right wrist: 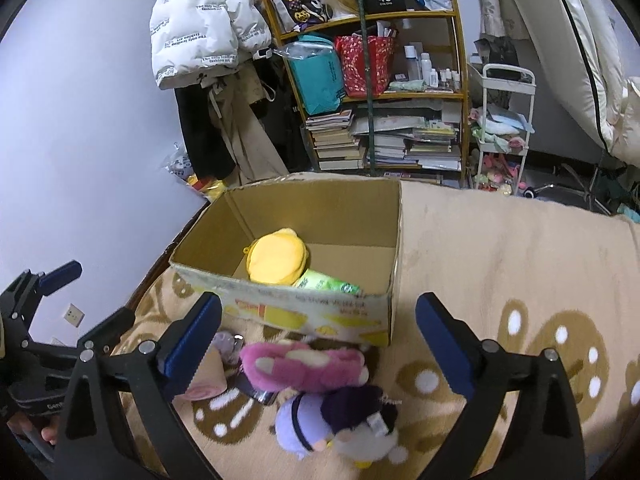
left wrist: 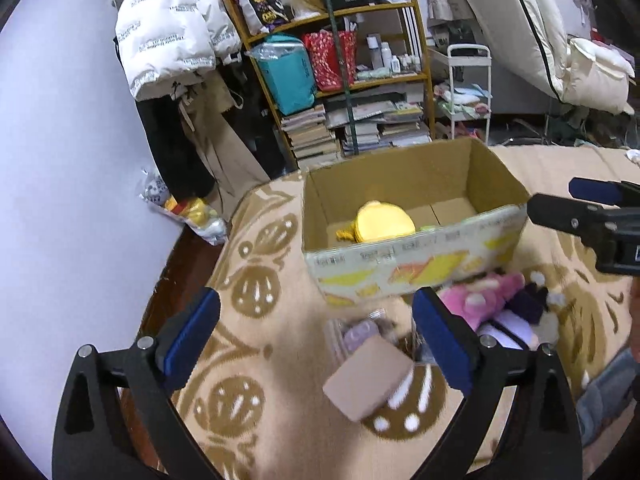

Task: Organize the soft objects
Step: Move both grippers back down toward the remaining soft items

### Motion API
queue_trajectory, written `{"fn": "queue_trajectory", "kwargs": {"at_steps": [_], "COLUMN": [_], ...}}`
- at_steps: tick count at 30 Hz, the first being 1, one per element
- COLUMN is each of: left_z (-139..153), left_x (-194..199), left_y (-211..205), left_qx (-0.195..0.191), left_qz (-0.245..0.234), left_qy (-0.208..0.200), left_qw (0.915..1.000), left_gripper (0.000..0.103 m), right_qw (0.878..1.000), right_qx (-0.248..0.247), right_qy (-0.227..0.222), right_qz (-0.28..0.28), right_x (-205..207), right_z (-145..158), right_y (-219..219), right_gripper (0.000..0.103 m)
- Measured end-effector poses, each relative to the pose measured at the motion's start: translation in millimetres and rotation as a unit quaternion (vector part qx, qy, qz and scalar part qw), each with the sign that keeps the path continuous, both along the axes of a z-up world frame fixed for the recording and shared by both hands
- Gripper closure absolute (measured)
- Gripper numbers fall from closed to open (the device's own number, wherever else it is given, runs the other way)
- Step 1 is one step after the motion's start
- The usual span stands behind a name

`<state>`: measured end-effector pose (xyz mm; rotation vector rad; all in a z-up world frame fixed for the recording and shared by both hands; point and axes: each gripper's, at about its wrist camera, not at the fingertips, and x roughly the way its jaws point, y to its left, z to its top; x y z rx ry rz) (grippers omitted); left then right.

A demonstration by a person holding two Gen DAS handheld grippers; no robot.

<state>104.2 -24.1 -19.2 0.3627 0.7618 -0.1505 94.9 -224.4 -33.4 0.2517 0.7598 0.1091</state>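
Note:
An open cardboard box (left wrist: pixel 416 264) (right wrist: pixel 304 316) stands on the beige patterned blanket. Inside lie a yellow plush (left wrist: pixel 382 222) (right wrist: pixel 276 260) and a green packet (right wrist: pixel 326 282). In front of the box lie a pink plush (right wrist: pixel 306 366) (left wrist: pixel 486 294), a purple and dark plush doll (right wrist: pixel 344 428) (left wrist: pixel 520 320), a pink rolled cloth (left wrist: pixel 366 378) (right wrist: pixel 210 376) and a clear bag of small things (left wrist: pixel 356 332). My left gripper (left wrist: pixel 316 338) is open and empty above the rolled cloth. My right gripper (right wrist: pixel 318 346) is open and empty above the pink plush.
The blanket (right wrist: pixel 500 264) stretches to the right of the box. Its left edge drops to a dark floor (left wrist: pixel 180 264). Behind stand a full shelf (right wrist: pixel 376 92), hanging coats (left wrist: pixel 172 32) and a white cart (right wrist: pixel 506 120).

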Motion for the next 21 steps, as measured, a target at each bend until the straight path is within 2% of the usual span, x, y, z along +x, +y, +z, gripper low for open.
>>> {"fn": "queue_trajectory", "kwargs": {"at_steps": [12, 16, 21], "left_z": [-28, -34, -42], "left_x": [-26, -25, -15], "left_y": [11, 11, 11], "left_qx": [-0.025, -0.012, -0.018], "left_qz": [0.023, 0.021, 0.022], "left_qy": [0.080, 0.082, 0.100], "left_qw": [0.9962, 0.9963, 0.9946], "left_gripper": [0.007, 0.007, 0.007], "right_qw": [0.999, 0.999, 0.999], "right_qx": [0.018, 0.020, 0.016], "right_qy": [0.030, 0.040, 0.043], "right_qz": [-0.012, -0.007, 0.000], "right_x": [-18, -16, -9], "right_z": [-14, -18, -21], "right_y": [5, 8, 11], "right_gripper": [0.001, 0.001, 0.001]}}
